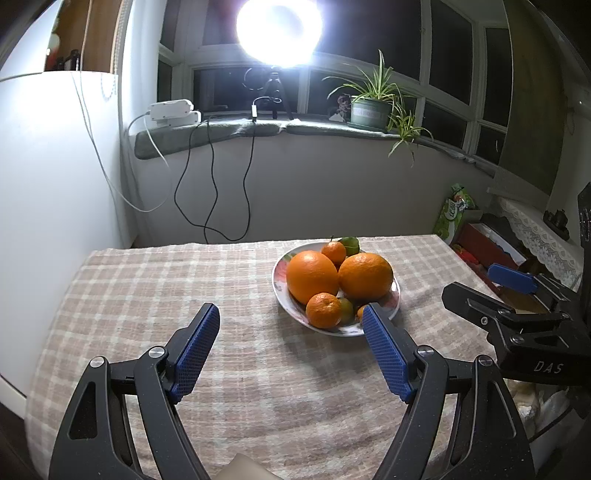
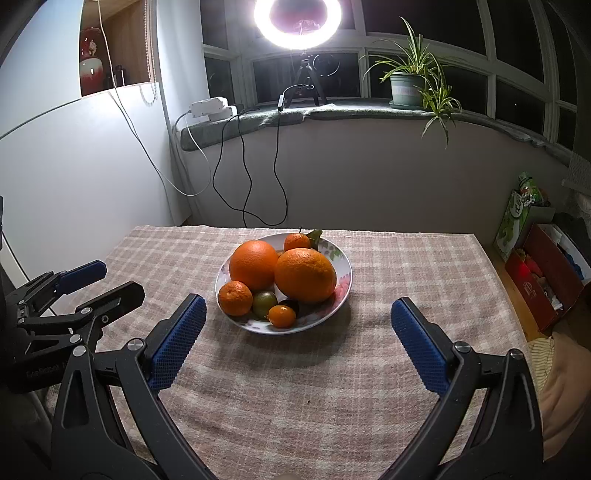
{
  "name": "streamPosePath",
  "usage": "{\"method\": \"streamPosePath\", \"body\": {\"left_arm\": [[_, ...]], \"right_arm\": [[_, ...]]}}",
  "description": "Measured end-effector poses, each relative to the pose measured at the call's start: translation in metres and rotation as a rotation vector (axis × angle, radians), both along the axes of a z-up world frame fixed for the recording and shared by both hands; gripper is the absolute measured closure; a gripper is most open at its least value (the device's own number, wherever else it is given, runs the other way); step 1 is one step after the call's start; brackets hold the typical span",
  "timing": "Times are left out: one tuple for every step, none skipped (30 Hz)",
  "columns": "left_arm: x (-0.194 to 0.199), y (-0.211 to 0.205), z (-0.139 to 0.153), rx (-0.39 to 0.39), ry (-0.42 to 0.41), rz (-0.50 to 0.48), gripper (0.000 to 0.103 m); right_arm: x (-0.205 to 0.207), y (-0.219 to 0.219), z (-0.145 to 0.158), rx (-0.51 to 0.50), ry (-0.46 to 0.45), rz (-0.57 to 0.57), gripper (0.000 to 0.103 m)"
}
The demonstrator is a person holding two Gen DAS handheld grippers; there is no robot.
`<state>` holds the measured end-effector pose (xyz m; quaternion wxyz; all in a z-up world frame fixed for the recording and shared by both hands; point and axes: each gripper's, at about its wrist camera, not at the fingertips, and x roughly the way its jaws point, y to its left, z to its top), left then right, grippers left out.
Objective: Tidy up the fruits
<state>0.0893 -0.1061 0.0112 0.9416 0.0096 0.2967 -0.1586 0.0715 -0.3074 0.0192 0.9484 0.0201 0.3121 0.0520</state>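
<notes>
A white flowered plate (image 1: 282, 295) (image 2: 341, 258) on the checked tablecloth holds two big oranges (image 1: 312, 275) (image 2: 304, 275), several small tangerines (image 1: 323, 310) (image 2: 235, 298) and a green fruit (image 2: 264, 303). My left gripper (image 1: 290, 319) is open and empty, above the cloth just short of the plate. My right gripper (image 2: 299, 310) is open and empty, its fingers spread either side of the plate's near edge. The right gripper shows at the right of the left wrist view (image 1: 517, 295). The left gripper shows at the left of the right wrist view (image 2: 81, 284).
The checked tablecloth (image 1: 184, 280) (image 2: 424, 266) covers the table. A white wall panel (image 1: 55, 166) stands at left. The windowsill behind carries a bright ring light (image 2: 297, 22), cables and a potted plant (image 2: 410, 85). Boxes and a green bag (image 2: 517, 221) sit on the floor at right.
</notes>
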Motion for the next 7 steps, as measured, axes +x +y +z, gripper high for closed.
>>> {"method": "streamPosePath", "body": {"left_arm": [[-0.0001,0.0001,0.0001,0.000,-0.002,-0.002,0.023],[-0.0002,0.0000,0.0001,0.001,-0.004,-0.002,0.023],[0.0001,-0.0003,0.0000,0.004,-0.007,-0.001,0.023],[0.0006,-0.0004,-0.0003,0.003,-0.007,0.000,0.023],[0.0008,-0.0007,-0.0009,0.002,-0.005,0.000,0.023],[0.0011,-0.0008,-0.0015,0.002,-0.003,0.000,0.023],[0.0019,-0.0005,-0.0018,0.002,-0.001,0.003,0.023]], "right_arm": [[0.0000,-0.0001,0.0000,0.000,0.000,0.000,0.001],[0.0000,-0.0002,0.0000,0.001,0.000,0.000,0.001],[-0.0001,0.0000,-0.0001,0.000,0.001,-0.001,0.001],[0.0000,-0.0002,-0.0001,0.000,0.001,0.000,0.001],[0.0000,-0.0004,0.0000,0.001,0.000,0.000,0.001],[0.0002,-0.0004,-0.0001,0.001,0.001,0.000,0.001],[0.0002,-0.0005,-0.0001,0.001,0.001,0.000,0.001]]}}
